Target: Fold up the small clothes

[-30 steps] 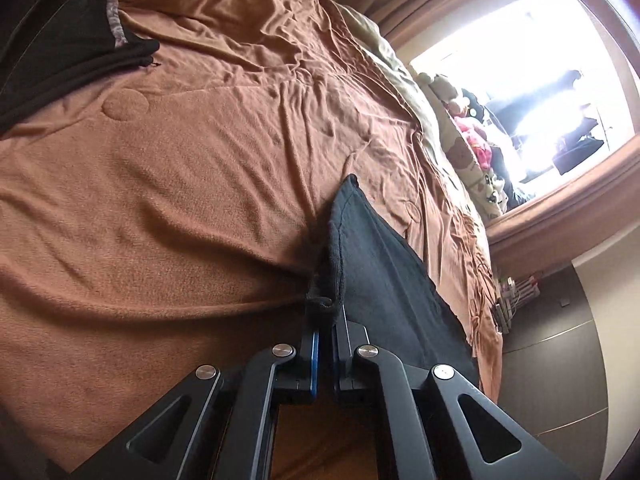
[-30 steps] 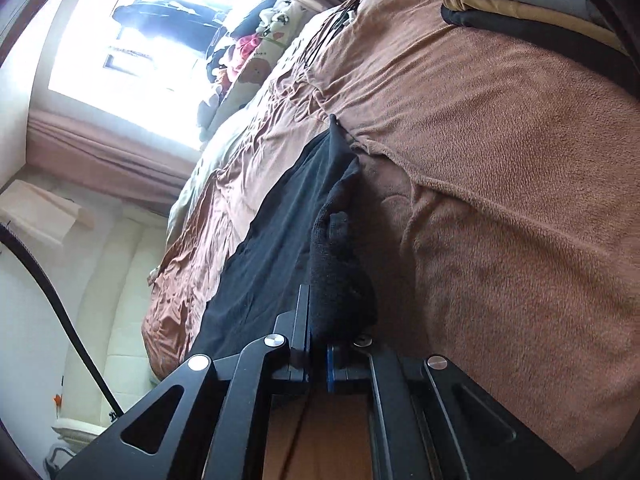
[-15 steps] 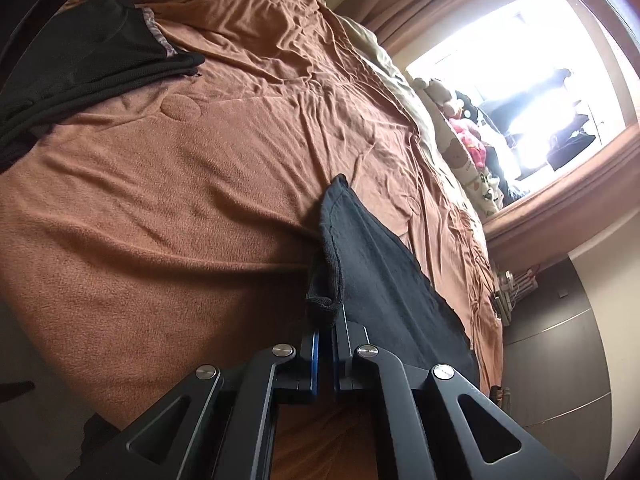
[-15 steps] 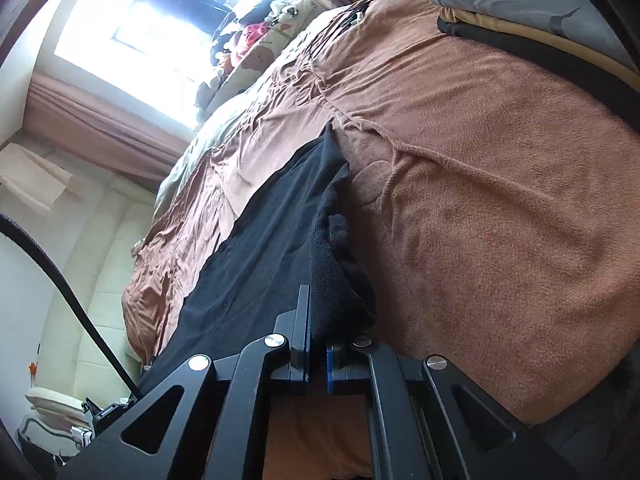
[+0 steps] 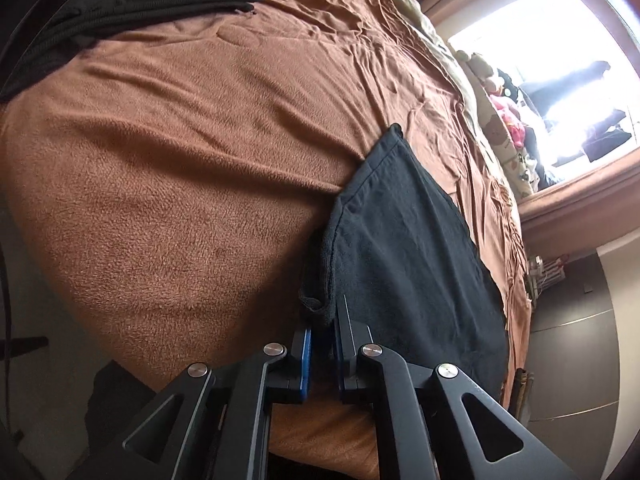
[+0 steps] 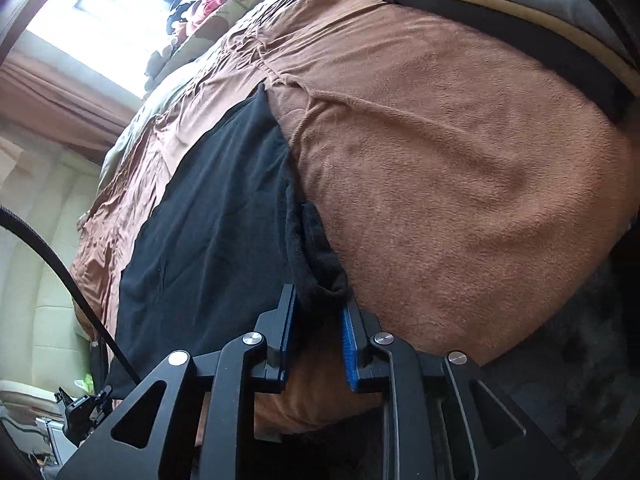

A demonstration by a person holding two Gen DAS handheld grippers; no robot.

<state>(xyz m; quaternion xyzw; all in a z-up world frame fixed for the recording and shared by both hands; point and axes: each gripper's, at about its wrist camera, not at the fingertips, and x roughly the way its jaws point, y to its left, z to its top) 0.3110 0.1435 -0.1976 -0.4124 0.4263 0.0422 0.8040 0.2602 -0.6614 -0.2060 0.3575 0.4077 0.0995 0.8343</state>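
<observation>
A black garment lies flat on the brown fleece blanket, reaching to the bed's near edge. One near corner is rolled into a thick hem. It sits between the tips of my left gripper, whose jaws are opening with a narrow gap and pads off the cloth. In the right wrist view the same garment lies left of a bunched corner. That corner rests between the fingers of my right gripper. Its jaws are opening wider, and a blue pad stands bare.
Folded dark clothes lie at the far left of the bed. A grey, tan and black folded stack sits at the far right. Stuffed toys line the bright window side. A black cable hangs at the left.
Both grippers have drawn back toward the bed's near edge, with the garment now spread flatter. Their jaws, shut on the garment's corners before, now stand apart.
</observation>
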